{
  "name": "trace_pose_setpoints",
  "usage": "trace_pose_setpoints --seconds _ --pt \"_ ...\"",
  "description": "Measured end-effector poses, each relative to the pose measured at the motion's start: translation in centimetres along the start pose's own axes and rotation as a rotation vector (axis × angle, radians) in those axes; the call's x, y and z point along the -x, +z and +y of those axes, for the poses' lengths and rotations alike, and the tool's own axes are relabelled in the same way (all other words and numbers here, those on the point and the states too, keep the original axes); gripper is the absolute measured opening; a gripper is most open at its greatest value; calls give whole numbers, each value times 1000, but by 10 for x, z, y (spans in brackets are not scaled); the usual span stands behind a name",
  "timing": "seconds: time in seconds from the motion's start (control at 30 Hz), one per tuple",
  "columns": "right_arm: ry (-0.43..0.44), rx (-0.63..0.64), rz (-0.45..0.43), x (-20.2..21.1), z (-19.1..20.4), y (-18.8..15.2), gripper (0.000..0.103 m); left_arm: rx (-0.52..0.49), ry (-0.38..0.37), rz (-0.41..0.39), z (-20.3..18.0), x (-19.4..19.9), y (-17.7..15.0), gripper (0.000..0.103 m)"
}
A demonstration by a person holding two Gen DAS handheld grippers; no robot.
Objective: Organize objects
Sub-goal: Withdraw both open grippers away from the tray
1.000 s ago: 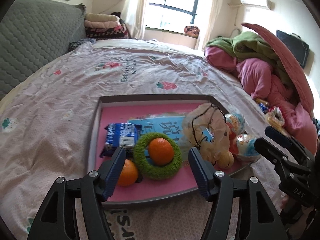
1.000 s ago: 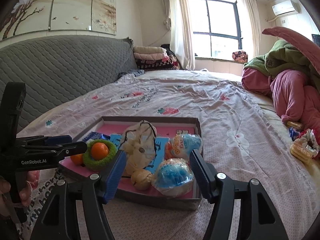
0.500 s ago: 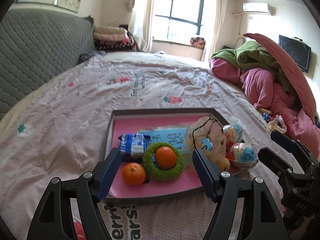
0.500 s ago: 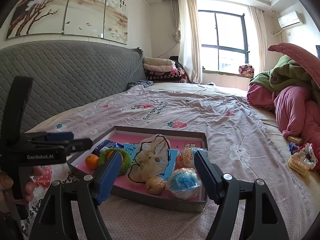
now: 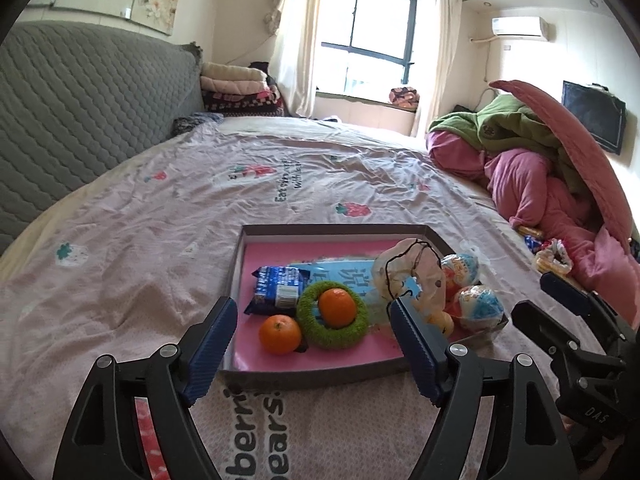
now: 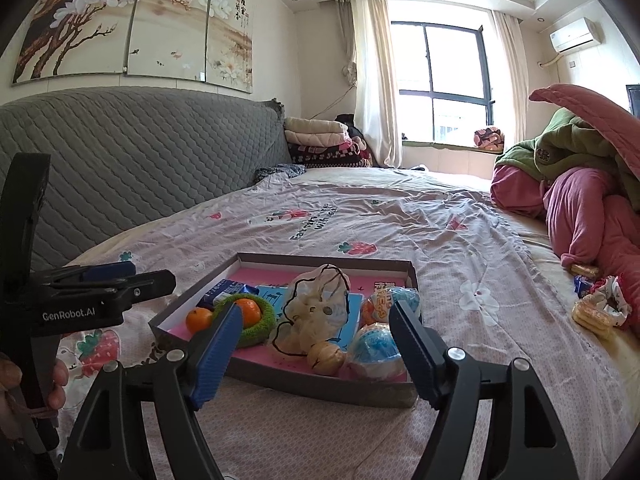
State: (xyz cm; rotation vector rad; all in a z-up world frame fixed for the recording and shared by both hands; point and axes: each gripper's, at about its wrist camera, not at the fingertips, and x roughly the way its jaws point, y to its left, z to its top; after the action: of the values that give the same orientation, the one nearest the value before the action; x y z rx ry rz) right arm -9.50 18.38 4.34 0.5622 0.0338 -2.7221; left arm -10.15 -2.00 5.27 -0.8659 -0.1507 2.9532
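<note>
Gathered into the shallow grey tray [image 5: 340, 230] on the bed [image 5: 160, 248], the objects are kept together by its low walls so that nothing can roll off across the soft sheet. A green ring [image 5: 332, 332] has been made to serve as a nest for one orange [image 5: 337, 307], which is cradled in its hole, while a second orange [image 5: 279, 334] is left loose just beside it, touching the ring's edge. A blue snack packet [image 5: 276, 289] is laid flat behind them, and a crumpled plastic bag [image 5: 412, 276] is propped at the middle; two wrapped egg-shaped toys [image 6: 374, 350] and a walnut-like ball [image 6: 325, 357] are crowded into the near right corner. Both tools are held back from the tray's near edge, seemingly so that the arrangement can be surveyed. The left gripper [image 5: 314, 346] has just been opening and is seen spread wide with nothing between its blue pads; the right gripper [image 6: 316, 350] is likewise spread wide and empty, its opening now levelled off. A few snack packets [image 6: 596, 312] are still left out on the sheet near the piled pink bedding [image 6: 584, 216], so the tidying is judged close to finished rather than complete.
</note>
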Motion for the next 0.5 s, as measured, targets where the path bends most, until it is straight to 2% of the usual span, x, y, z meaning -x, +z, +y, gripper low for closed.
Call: trace_pose_setpoints --seconds 0.2,0.5 --pt "-2 -25 -10 11 4 -4 75 -21 67 0 -1 11 -11 80" --pt "-17 -33 -14 21 11 -11 75 13 98 52 6 17 -26 80"
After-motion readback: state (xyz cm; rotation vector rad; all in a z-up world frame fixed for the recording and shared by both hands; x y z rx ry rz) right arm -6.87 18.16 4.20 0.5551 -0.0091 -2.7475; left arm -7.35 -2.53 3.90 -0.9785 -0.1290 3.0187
